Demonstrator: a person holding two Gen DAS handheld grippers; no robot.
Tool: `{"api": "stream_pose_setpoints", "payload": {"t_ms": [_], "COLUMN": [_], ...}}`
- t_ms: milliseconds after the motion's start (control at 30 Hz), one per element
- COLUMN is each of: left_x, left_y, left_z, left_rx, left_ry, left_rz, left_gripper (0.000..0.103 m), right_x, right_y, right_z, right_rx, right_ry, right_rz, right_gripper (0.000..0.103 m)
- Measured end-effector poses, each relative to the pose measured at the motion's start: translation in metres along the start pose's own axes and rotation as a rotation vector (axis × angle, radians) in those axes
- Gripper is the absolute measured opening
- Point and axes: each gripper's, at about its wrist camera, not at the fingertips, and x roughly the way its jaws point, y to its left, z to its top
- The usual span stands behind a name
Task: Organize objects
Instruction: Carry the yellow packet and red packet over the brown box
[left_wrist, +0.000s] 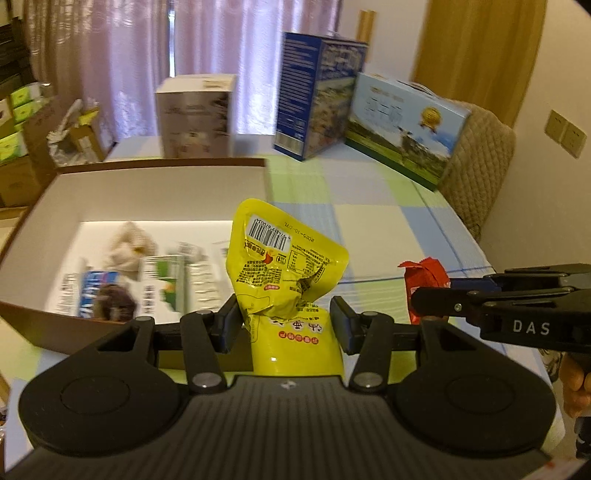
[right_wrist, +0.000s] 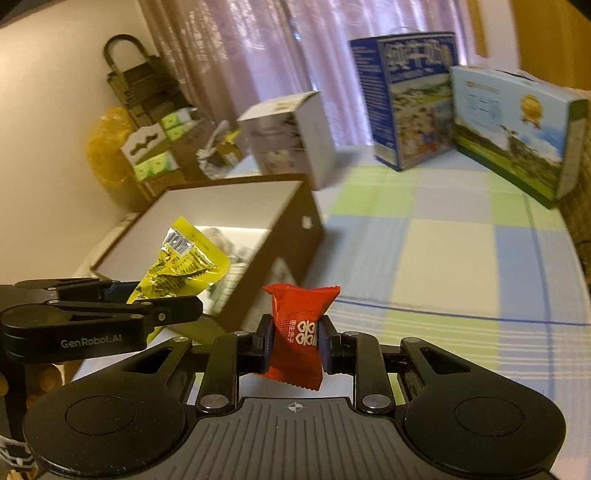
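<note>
- Yellow snack pouch (left_wrist: 286, 273) stands crumpled between the fingers of the left gripper (left_wrist: 286, 325). In the left wrist view the left pad touches it, the right pad stands slightly off, so whether it is truly clamped I cannot tell. It rides in the air near the open cardboard box (left_wrist: 155, 192), just off the box's near corner.
- Red candy packet (right_wrist: 297, 336) is clenched between both pads of the right gripper (right_wrist: 295, 341), upright, over the checked tablecloth (right_wrist: 443, 258).
- Judgement: both items are carried high and pointed toward the box, likely to be dropped in with the cartons and wrappers already lying on its floor.
- Box interior is blurred; its contents cannot be named exactly.
- Writing: barcode and date "2025-10-07" or similar on the pouch, upside down; Chinese print unreadable. White Chinese characters and emblem on red packet. "DAS" on right gripper's side, "GenRobot.AI" on left gripper's.
- Three printed cartons stand at the table's far edge, well apart from the work.
</note>
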Motion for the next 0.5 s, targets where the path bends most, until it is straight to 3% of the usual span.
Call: {"api": "stream_pose_setpoints", "payload": {"t_ms": [500], "left_x": [-0.014], "left_y": [0.129], "left_z": [0.017], "left_rx": [-0.070], "left_ry": [-0.030], "left_rz": [0.122], "left_gripper": [0.046], "right_x": [0.081], "right_y": [0.087], "right_z": [0.035], "right_rx": [-0.037], "right_ry": [0.010], "right_rz": [0.069], "right_gripper": [0.022]}}
